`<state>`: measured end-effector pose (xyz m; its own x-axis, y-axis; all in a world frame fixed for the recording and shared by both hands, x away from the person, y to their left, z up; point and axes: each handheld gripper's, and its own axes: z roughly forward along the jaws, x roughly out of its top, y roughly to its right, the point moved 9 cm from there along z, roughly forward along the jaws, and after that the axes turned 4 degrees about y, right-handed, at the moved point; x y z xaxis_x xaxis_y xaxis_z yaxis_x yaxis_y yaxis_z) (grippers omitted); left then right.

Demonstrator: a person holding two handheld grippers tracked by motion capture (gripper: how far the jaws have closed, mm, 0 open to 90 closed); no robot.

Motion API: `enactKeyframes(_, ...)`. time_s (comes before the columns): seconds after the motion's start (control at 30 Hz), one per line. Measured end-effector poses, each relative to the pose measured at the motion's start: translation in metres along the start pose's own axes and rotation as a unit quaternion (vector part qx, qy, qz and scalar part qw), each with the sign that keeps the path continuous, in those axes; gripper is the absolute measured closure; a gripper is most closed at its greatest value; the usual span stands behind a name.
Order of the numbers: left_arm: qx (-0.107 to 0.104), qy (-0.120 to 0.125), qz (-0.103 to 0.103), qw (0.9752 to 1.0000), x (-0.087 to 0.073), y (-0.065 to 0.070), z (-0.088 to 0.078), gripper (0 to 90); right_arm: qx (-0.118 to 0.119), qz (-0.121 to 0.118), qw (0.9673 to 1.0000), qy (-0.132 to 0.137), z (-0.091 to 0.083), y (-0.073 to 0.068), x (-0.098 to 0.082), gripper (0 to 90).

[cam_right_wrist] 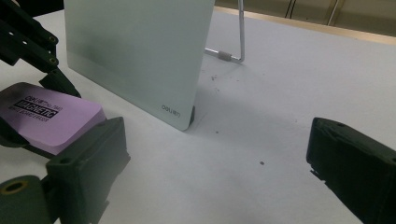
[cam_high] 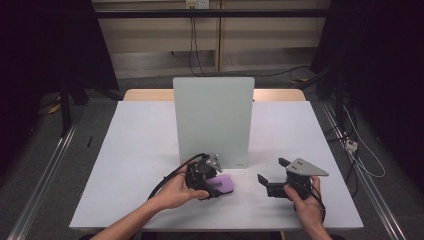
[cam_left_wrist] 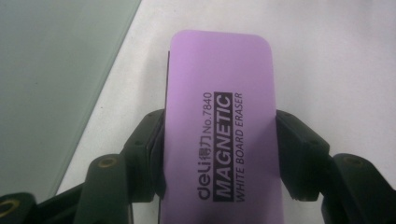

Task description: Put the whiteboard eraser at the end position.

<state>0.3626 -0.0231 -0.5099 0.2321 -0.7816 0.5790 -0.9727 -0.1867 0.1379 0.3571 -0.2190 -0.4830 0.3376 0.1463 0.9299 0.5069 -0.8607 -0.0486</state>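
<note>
A purple magnetic whiteboard eraser (cam_high: 223, 184) lies low over the white table (cam_high: 140, 150), just in front of an upright frosted whiteboard (cam_high: 214, 120). My left gripper (cam_high: 216, 186) is shut on it. In the left gripper view both black pads press the long sides of the eraser (cam_left_wrist: 219, 107), label side up, with the left gripper (cam_left_wrist: 219, 140) centred on it. My right gripper (cam_high: 272, 172) stands open to the right, with nothing between its jaws. In the right gripper view the right gripper (cam_right_wrist: 219, 154) faces bare table, with the eraser (cam_right_wrist: 51, 116) at the left.
The whiteboard (cam_right_wrist: 135, 51) stands on a wire leg (cam_right_wrist: 240, 32) behind it. Its pale face (cam_left_wrist: 46, 84) is close on the left in the left gripper view. Dark floor, rails and cables surround the table.
</note>
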Motion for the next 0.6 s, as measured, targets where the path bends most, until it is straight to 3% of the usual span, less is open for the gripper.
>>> enactKeyframes(0.23,0.0,0.006,-0.001,1.0,-0.0012,-0.0017,0.0014,37.7,0.002,-0.003,1.0,-0.001,0.0006,-0.0003,-0.0003,5.2)
enactKeyframes(0.4,0.011,0.013,-0.005,0.9998,0.0,-0.0033,0.0008,26.9,0.002,-0.002,1.0,-0.001,0.0006,-0.0003,-0.0002,5.2)
enactKeyframes(0.6,0.026,0.039,-0.006,0.9989,0.005,-0.0051,-0.0063,13.6,0.001,-0.003,1.0,-0.002,0.0009,0.0,-0.0004,5.2)
